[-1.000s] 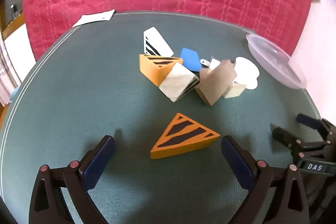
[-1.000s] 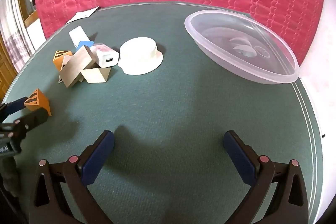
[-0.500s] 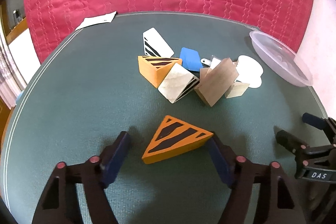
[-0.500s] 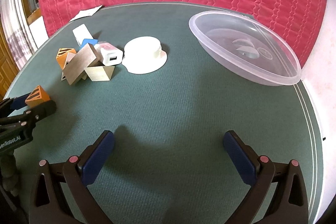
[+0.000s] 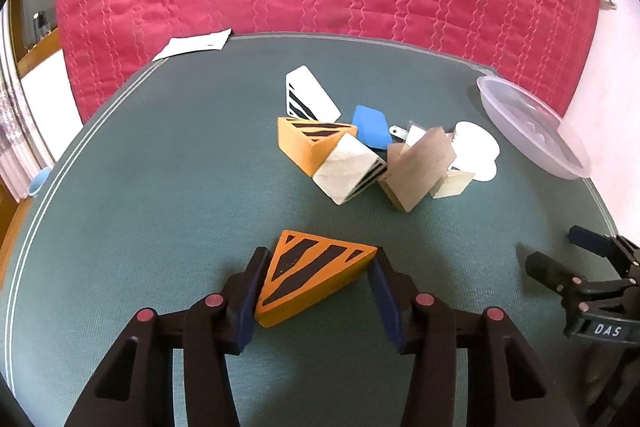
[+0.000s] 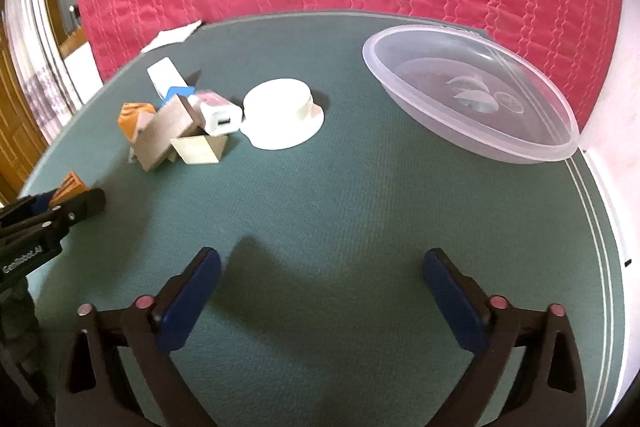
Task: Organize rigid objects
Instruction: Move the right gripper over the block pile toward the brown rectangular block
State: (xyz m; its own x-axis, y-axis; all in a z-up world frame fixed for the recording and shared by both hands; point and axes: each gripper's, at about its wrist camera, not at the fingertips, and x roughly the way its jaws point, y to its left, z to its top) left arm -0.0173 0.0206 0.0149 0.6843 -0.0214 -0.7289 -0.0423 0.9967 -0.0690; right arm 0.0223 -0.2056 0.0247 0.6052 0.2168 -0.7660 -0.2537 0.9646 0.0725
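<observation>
Left wrist view: the left gripper is closing on the orange wooden triangle block with black stripes, which lies flat on the green table, apart from the pile of blocks. Both pads already touch its slanted sides, so it might slip out forward or twist. Its long side runs from low left to upper right.

Right wrist view: the right gripper is wide open, closing a little, with nothing inside. The clear plastic bowl waits ahead to the right.
</observation>
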